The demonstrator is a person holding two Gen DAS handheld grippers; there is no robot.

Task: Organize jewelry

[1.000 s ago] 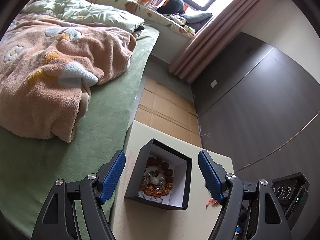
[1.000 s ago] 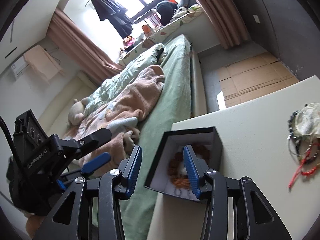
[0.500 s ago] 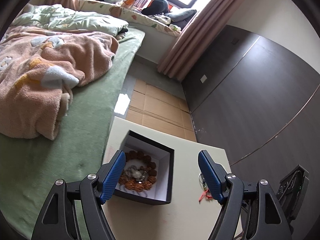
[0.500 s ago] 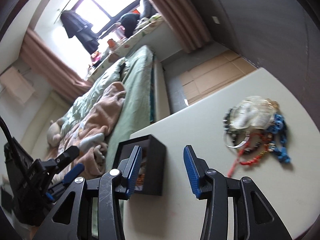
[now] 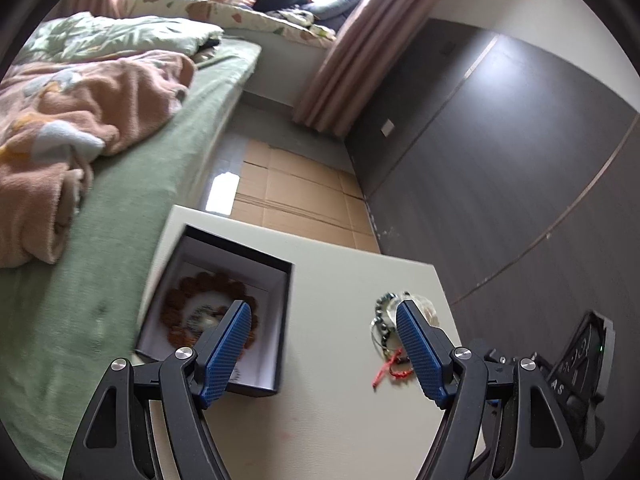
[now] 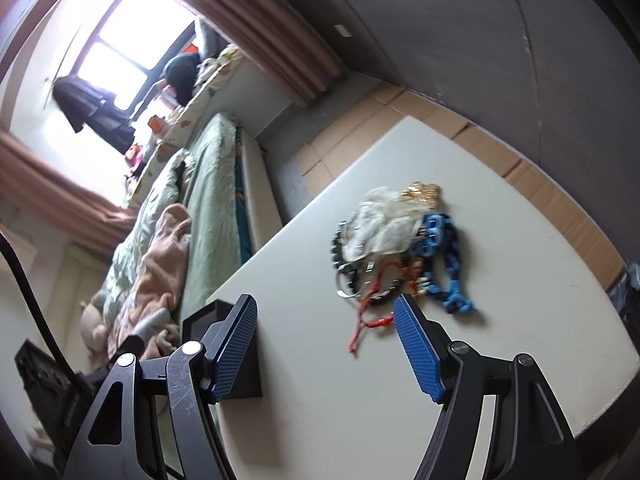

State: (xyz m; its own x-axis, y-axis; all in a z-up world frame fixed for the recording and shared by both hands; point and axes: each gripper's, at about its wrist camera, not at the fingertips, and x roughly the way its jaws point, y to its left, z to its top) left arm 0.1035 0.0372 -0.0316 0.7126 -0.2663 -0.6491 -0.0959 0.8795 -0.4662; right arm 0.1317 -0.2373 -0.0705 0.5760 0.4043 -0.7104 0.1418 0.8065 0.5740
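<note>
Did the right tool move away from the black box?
Yes. The right tool swung rightward from the open black box toward the tangled jewelry pile on the white table.

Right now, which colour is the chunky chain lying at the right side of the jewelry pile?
The chunky chain is bright blue with darker links, shown best in the right wrist view.

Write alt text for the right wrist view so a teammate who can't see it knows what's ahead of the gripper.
The open right gripper hovers over a cream tabletop, facing a tangled pile of jewelry: a chunky blue chain, a red cord bracelet, dark beads and a translucent pouch. A black square box sits by its left finger; a green bed lies beyond.
</note>
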